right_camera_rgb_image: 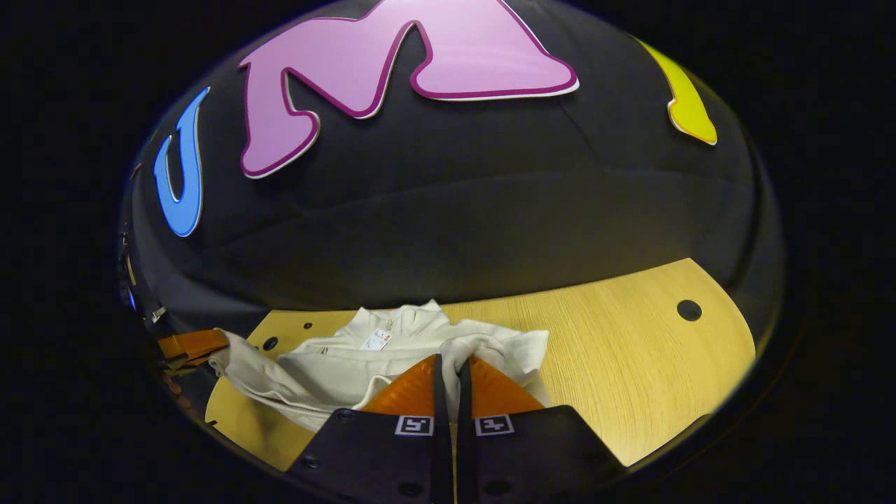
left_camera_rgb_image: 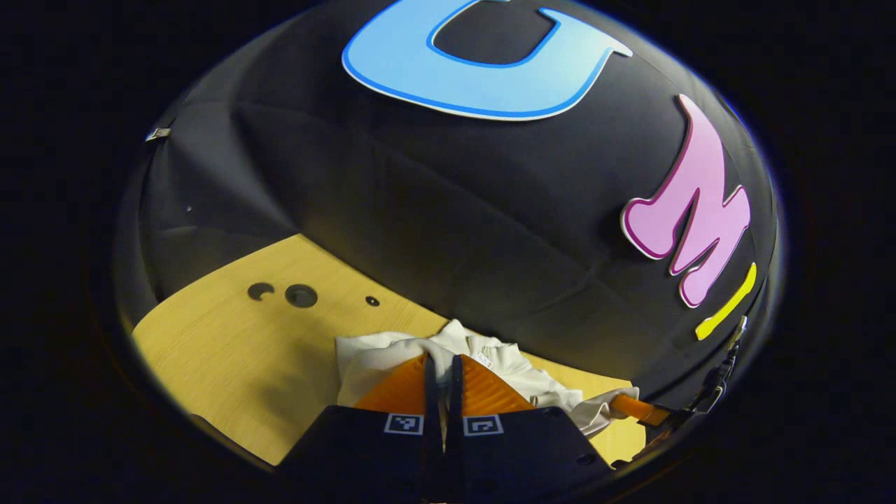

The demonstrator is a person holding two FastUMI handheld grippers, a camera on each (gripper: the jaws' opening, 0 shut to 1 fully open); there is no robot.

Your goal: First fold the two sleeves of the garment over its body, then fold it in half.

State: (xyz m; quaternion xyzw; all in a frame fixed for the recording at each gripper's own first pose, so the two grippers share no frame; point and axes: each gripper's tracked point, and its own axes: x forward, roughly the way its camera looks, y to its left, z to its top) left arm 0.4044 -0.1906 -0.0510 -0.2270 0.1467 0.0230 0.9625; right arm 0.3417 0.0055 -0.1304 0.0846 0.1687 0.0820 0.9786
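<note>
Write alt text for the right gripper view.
The right gripper is shut on a fold of the white garment, lying rumpled on the wooden table. The left gripper holds the garment's far edge.

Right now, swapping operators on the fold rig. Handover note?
Left gripper: shut on a pinch of the garment, cloth coming up between its fingers.
Right gripper: shut on the garment as well, a fold of cloth bunched between its fingers.
Garment: whitish, lying rumpled on the wooden table near the booth wall, collar and tag toward the wall, held at both sides.
Done: cannot tell that either sleeve is laid flat over the body.
Left: likely finish both sleeve folds, then fold it in half.
</note>
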